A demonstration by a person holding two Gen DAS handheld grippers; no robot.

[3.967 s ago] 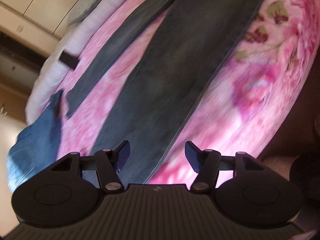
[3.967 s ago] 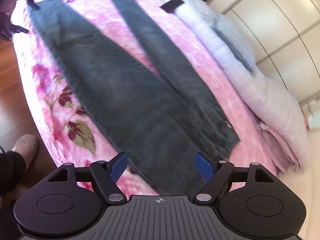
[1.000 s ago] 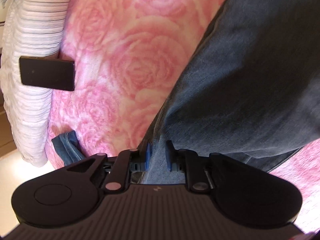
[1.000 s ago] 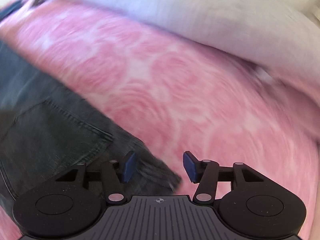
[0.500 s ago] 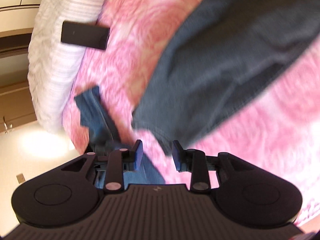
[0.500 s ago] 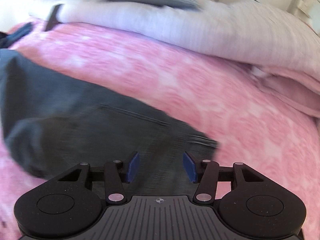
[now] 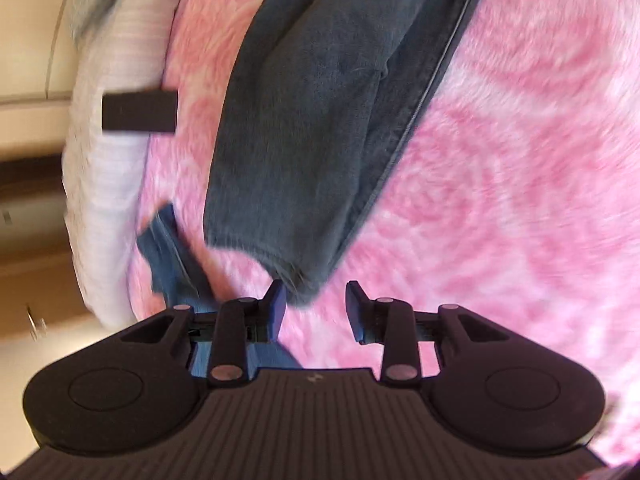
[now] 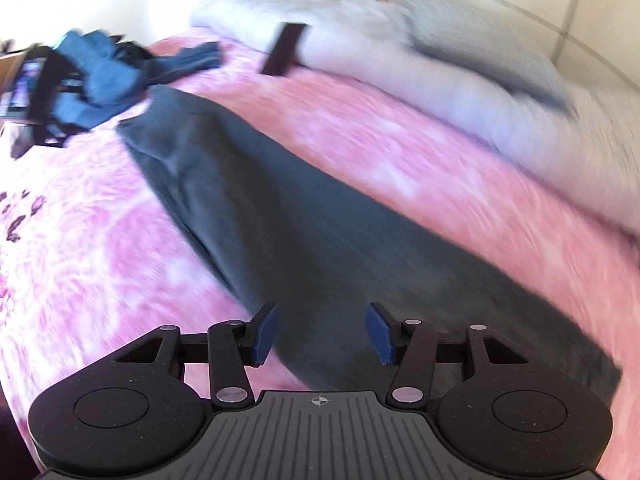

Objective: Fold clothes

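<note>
Dark grey jeans [image 7: 320, 112] lie folded lengthwise, leg over leg, on the pink floral bedspread [image 7: 520, 200]. Their hem end rests just beyond my left gripper [image 7: 314, 312], which is open with nothing between its fingers. In the right wrist view the jeans [image 8: 304, 232] stretch away as a long strip toward the far left. My right gripper [image 8: 322, 332] hovers open above their near end, holding nothing. The other gripper [image 8: 36, 92] shows small at the far left of that view, beside the hem.
Crumpled blue jeans [image 8: 104, 72] lie at the bed's far left corner, also seen as blue jeans [image 7: 172, 256] by my left fingers. A black flat rectangular object [image 8: 284, 50] leans on the rolled white quilt [image 8: 460, 92] along the far side. Cabinets stand behind.
My left gripper has let go of the jeans hem and pulled back from it. My right gripper has swung away from the waistband, so the whole folded length now shows.
</note>
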